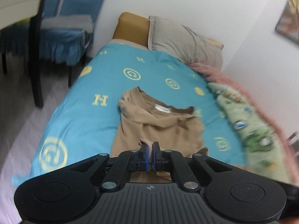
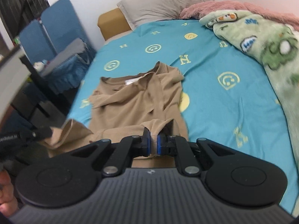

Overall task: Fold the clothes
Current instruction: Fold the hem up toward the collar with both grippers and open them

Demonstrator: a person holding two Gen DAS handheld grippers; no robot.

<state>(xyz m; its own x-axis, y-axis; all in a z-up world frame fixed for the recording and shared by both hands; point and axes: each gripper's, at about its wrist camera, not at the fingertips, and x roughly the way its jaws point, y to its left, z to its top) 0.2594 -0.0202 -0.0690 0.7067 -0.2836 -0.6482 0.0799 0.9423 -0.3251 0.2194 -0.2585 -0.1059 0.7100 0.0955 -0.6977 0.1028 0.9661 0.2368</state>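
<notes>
Tan shirt (image 1: pixel 157 125) lies on bed (image 1: pixel 78 115), collar far end. L gripper (image 1: pixel 150 149) and R gripper (image 2: pixel 153 137) fingers both clamped on hem corners. Keep hem taut and level, bring it up to collar, edges aligned, then let go.

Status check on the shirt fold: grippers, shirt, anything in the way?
Left gripper shut on tan shirt hem; right gripper shut on hem too. Shirt rumpled on blue bedsheet. Green blanket off to the side, apart from shirt.

Soft matt tan cloth shirt (image 1: pixel 155 125), smooth cotton-like sheet (image 1: pixel 89 100), apparently fluffy fleece blanket (image 2: pixel 265 43).
</notes>
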